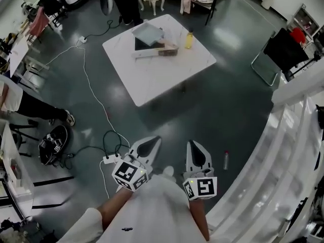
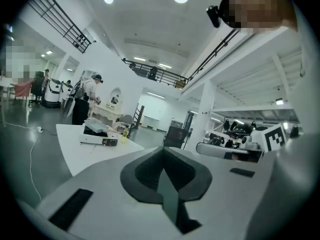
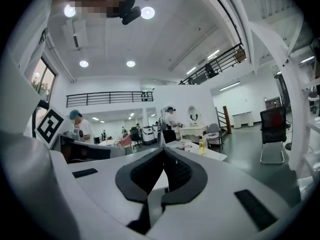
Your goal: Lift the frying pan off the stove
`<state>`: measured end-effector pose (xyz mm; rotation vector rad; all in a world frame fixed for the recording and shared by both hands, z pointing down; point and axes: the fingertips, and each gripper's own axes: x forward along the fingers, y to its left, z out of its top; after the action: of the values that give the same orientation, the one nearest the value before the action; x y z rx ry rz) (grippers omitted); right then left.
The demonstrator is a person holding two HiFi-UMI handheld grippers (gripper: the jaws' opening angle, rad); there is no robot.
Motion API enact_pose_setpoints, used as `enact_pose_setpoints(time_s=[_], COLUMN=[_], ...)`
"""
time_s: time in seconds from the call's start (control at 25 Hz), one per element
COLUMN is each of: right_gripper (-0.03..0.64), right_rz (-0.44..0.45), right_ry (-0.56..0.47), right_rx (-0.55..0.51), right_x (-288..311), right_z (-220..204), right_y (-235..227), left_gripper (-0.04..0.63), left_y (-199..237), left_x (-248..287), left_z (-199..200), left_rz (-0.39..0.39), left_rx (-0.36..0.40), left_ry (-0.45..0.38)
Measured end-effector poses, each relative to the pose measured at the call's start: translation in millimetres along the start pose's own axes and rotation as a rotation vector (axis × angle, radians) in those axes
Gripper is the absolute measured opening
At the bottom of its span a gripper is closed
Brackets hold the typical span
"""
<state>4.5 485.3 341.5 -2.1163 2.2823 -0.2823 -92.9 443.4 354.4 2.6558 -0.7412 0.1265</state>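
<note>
No frying pan and no stove show in any view. In the head view both grippers are held close to the person's body, above a dark green floor. My left gripper (image 1: 155, 140) points up and away with its jaws together and nothing between them. My right gripper (image 1: 193, 143) sits beside it, also shut and empty. In the left gripper view the dark pads (image 2: 150, 176) of my left gripper (image 2: 163, 150) meet at the tip. The right gripper view shows my right gripper (image 3: 163, 150) the same way, pads (image 3: 182, 176) closed.
A white square table (image 1: 167, 70) stands ahead on the floor, carrying a flat box (image 1: 148, 35) and a yellow bottle (image 1: 189, 39). A power strip (image 1: 112, 159) and white cables lie near my left gripper. A white curved railing (image 1: 283, 151) runs along the right. People stand farther off.
</note>
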Motion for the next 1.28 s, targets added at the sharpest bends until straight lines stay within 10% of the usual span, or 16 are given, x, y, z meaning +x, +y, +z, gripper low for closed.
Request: enact_pose_setpoints(time_s=[0.44,1.28], right_gripper=[-0.002,0.0], right_rz=[0.076,-0.108], right_ry=[-0.03,0.019], right_rx=[0.012,-0.111], right_x=[80,212], right_z=[5,2], right_y=[71,87], left_gripper=[0.002,0.002], left_y=[103,237], left_x=[-18,16], left_z=[24,55], left_rz=[-0.03,-0.129], left_rx=[-0.014,-0.065], left_ry=[0.007,0.014])
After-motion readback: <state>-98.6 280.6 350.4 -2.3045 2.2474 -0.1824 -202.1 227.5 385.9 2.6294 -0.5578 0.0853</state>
